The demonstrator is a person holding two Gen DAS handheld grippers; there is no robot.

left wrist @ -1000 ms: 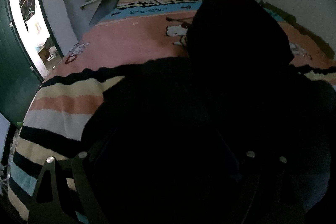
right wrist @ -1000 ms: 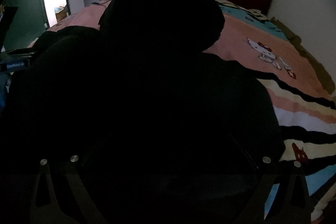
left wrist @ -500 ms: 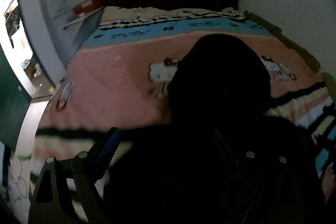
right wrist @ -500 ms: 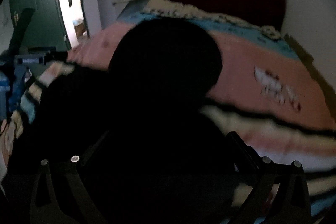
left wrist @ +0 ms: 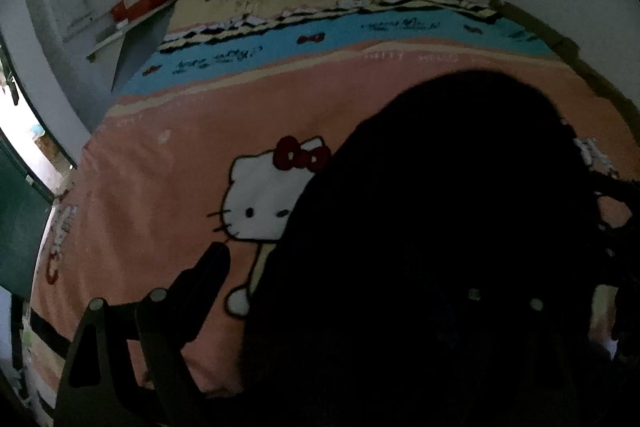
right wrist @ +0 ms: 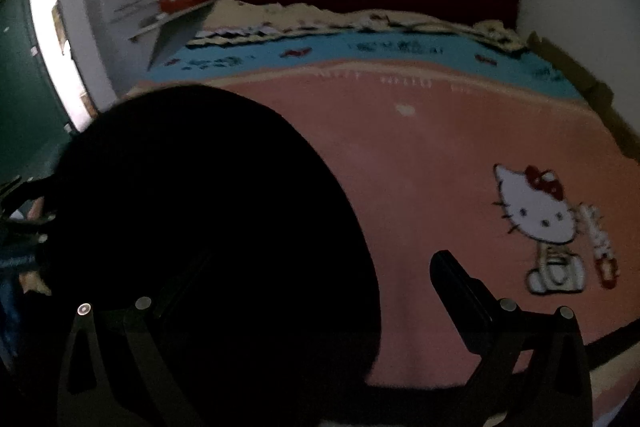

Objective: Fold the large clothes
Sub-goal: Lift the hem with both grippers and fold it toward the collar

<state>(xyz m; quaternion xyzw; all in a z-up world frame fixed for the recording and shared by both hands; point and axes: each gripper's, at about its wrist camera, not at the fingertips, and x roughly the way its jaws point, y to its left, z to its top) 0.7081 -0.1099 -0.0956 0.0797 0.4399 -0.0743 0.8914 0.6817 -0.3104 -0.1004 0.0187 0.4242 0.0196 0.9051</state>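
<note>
Left wrist view: the black garment (left wrist: 440, 227) swallows the left gripper's (left wrist: 320, 267) right finger; its jaws have just been closing, grip unreadable. Right wrist view: the garment (right wrist: 208, 227) hides the right gripper's (right wrist: 320, 271) left finger; state unclear. Blanket (right wrist: 420, 155) beyond.

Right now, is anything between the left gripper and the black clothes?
No, nothing visible. The left gripper sits at the black garment, whose edge lies between its jaws; they have just been closing. Only the blanket lies beside it.
</note>
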